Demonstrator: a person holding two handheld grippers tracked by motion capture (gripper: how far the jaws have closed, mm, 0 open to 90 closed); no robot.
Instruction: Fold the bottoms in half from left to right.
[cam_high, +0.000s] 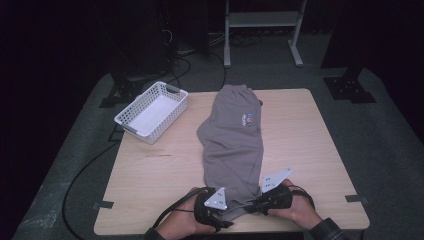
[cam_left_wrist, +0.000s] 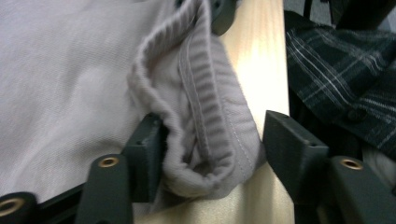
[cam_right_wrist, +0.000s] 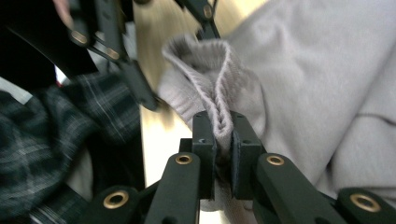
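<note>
Grey sweatpants (cam_high: 231, 140) lie folded lengthwise on the wooden table (cam_high: 310, 150), waistband far, leg ends at the near edge. My left gripper (cam_high: 233, 210) stands open around a ribbed cuff (cam_left_wrist: 205, 116). In the left gripper view the gripper (cam_left_wrist: 215, 133) has its left finger (cam_left_wrist: 148, 140) against the cloth, while the right finger (cam_left_wrist: 287, 137) stays a little apart. My right gripper (cam_right_wrist: 222, 123) is shut on the doubled edge of the cuff (cam_right_wrist: 205, 70). It comes in from the right (cam_high: 256, 202), facing the left one.
An empty white plastic basket (cam_high: 152, 111) sits at the table's far left corner. A plaid sleeve (cam_left_wrist: 336, 60) hangs past the near table edge. A metal frame (cam_high: 262, 20) and cables stand on the floor beyond the table.
</note>
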